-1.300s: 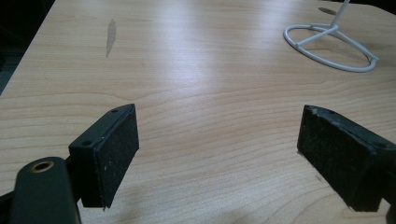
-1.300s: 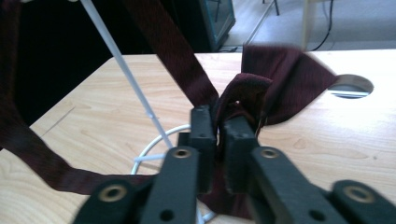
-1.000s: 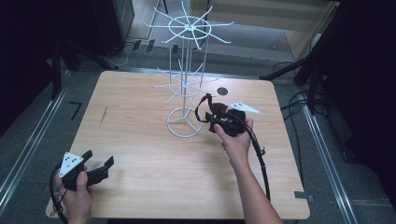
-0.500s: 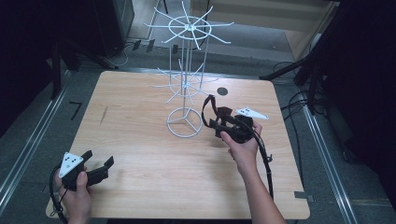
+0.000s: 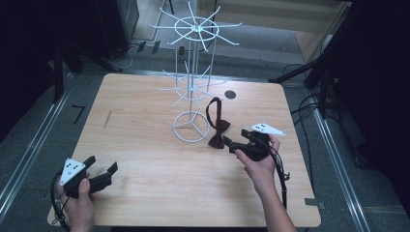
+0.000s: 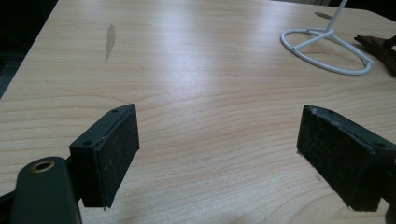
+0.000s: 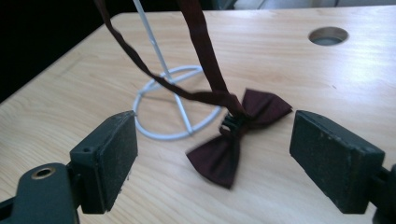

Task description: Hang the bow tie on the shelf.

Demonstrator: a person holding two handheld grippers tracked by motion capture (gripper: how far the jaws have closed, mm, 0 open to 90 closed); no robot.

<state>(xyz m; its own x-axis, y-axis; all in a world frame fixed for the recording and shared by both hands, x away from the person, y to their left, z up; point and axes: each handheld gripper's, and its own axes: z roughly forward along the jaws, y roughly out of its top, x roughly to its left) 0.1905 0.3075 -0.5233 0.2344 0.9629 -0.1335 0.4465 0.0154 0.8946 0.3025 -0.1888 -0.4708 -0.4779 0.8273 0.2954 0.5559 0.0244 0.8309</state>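
The bow tie (image 7: 243, 135) hangs from the rack (image 5: 192, 82). Both grippers are open, holding nothing. Back the right gripper (image 5: 235, 144) away slowly so the tie stays put.

Occlusions and crops

Bow tie (image 7: 243, 135) strap runs off frame top in right gripper view; lower wing blurred. Wire stand (image 6: 327, 49) cropped to its base ring, upper right, left gripper view.
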